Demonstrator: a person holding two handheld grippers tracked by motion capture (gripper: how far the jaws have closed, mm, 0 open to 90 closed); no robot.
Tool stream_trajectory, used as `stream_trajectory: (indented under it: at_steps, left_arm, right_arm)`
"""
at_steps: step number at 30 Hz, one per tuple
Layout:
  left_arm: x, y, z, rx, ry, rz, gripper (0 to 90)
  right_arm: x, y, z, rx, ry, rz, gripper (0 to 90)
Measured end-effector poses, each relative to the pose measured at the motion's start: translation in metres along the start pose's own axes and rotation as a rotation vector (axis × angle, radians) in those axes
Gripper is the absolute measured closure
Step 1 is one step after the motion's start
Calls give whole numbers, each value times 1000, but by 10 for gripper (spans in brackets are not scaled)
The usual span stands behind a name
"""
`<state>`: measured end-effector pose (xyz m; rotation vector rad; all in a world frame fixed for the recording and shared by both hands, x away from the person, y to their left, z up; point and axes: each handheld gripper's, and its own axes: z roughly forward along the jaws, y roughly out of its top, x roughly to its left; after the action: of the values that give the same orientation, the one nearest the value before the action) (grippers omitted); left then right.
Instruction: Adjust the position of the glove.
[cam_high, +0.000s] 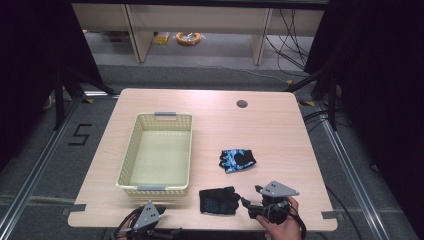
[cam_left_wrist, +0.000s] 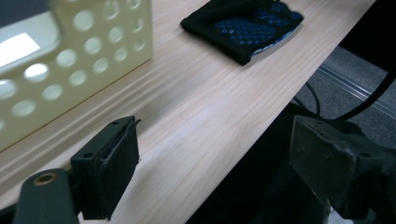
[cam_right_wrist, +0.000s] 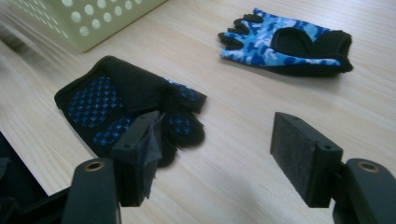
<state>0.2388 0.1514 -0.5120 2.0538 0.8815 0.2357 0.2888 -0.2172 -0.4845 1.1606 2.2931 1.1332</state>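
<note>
Cream basket (cam_high: 131, 150) left of two gloves (cam_high: 219, 200) on wooden table (cam_high: 280, 135).

The table (cam_high: 210, 125) has a pale wood-grain top with a smooth, faintly sheened finish. The basket (cam_high: 157, 152) is cream plastic, its walls pierced with round holes, matt to slightly glossy. The black glove (cam_right_wrist: 126, 107) is soft matt cloth with blue rubbery-looking grip dots, the blue camouflage glove (cam_right_wrist: 285, 42) is printed cloth with black matt patches, and the right gripper (cam_right_wrist: 215, 154) carries dull black jaws faced with rough, felt-like pads.
</note>
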Motion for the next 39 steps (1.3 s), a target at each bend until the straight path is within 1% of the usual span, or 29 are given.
stream_trajectory:
  at_steps: [2, 3, 5, 7, 8, 9, 10, 11, 12, 13, 14, 15, 16, 17, 19, 20, 22, 23, 24, 25, 27, 29, 30, 31, 33, 36, 37, 38, 39]
  left_arm:
    - [-2, 2, 4, -25, 12, 48, 162]
    - [-3, 4, 4, 7, -17, 34, 178]
    - [-8, 8, 12, -29, -27, 55, 225]
    - [-12, 13, 19, -7, -29, 72, 264]
    - [-12, 17, 21, 8, -31, 98, 293]
    - [-15, 20, 26, -11, -36, 102, 293]
    - [-16, 24, 29, 15, -42, 115, 304]
    - [-18, 26, 32, 5, -48, 94, 319]
    - [-17, 30, 33, 27, -55, 122, 322]
    - [-19, 33, 36, 25, -46, 115, 322]
    - [-18, 37, 39, 34, -58, 133, 331]
    - [-20, 39, 41, 30, -49, 107, 340]
    - [-19, 42, 43, 45, -48, 138, 341]
    - [-22, 43, 46, 25, -54, 110, 344]
    - [-22, 48, 50, 41, -50, 135, 347]
    - [-22, 49, 53, 56, -26, 134, 344]
    - [-21, 51, 56, 58, -14, 136, 339]
    - [-22, 50, 58, 44, -22, 102, 339]
    - [-20, 52, 60, 69, -4, 141, 348]
    - [-21, 52, 61, 71, -11, 146, 348]
    - [-20, 52, 63, 78, -6, 145, 348]
    - [-20, 52, 67, 78, -11, 139, 356]
    - [-18, 52, 68, 87, -1, 154, 358]
    - [-21, 51, 72, 83, -5, 140, 385]
    - [-23, 51, 73, 85, -14, 138, 388]
    - [-24, 50, 78, 97, 1, 176, 438]
    - [-23, 50, 79, 91, -3, 206, 438]
    - [-24, 49, 80, 78, 7, 206, 452]
    - [-25, 49, 80, 71, 9, 233, 491]
  right_arm:
    - [0, 1, 1, 1, 8, 4, 368]
    - [-1, 2, 4, 6, 21, -8, 383]
    - [0, 6, 9, 11, 30, -14, 425]
    - [1, 8, 15, 24, 36, -22, 461]
    - [2, 9, 20, 44, 62, -18, 504]
    - [2, 9, 20, 44, 62, -18, 504]
    - [1, 10, 22, 43, 55, -47, 513]
    - [3, 11, 24, 60, 57, -43, 520]
    - [3, 14, 28, 59, 52, -48, 528]
    - [3, 14, 28, 59, 52, -48, 528]
    - [3, 16, 30, 63, 54, -50, 529]
    - [2, 17, 34, 56, 54, -60, 530]
    - [1, 18, 37, 62, 55, -64, 530]
    - [1, 20, 39, 76, 62, -65, 530]
    - [0, 24, 48, 91, 66, -60, 535]
    - [-1, 25, 51, 90, 66, -76, 536]
    - [-2, 27, 58, 94, 80, -71, 543]
    - [-2, 27, 58, 94, 80, -71, 543]
    - [-2, 28, 62, 110, 89, -79, 543]
    - [-1, 28, 64, 101, 87, -80, 544]
    - [0, 28, 63, 123, 89, -71, 544]
    - [-1, 27, 66, 90, 81, -82, 545]
    - [-2, 28, 64, 121, 86, -84, 546]
    - [-3, 27, 63, 129, 91, -65, 545]
    - [-3, 27, 64, 123, 91, -71, 545]
    - [-1, 26, 65, 146, 95, -80, 570]
    - [-1, 26, 65, 146, 95, -80, 570]
    - [-1, 24, 67, 125, 88, -95, 571]
    - [0, 24, 67, 141, 90, -96, 589]
